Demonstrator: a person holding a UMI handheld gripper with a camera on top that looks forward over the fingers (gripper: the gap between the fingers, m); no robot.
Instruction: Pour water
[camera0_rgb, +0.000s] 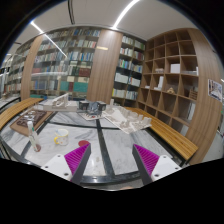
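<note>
My gripper (112, 160) is open and holds nothing; its magenta pads (78, 157) stand wide apart above a white marbled table (108, 140) crossed by dark lines. A small pale cup-like container (60, 135) stands on the table ahead of the left finger. A clear, slim object (37, 143) stands further left; I cannot tell what it is. A heap of crumpled white and clear items (125, 118) lies beyond the fingers, toward the right. Nothing is between the fingers.
More clutter (30, 120) lies at the table's left. A wooden bench or table edge (178, 142) runs along the right. Bookshelves (75, 65) fill the back wall, and a wooden cubby shelf (175, 75) stands at the right.
</note>
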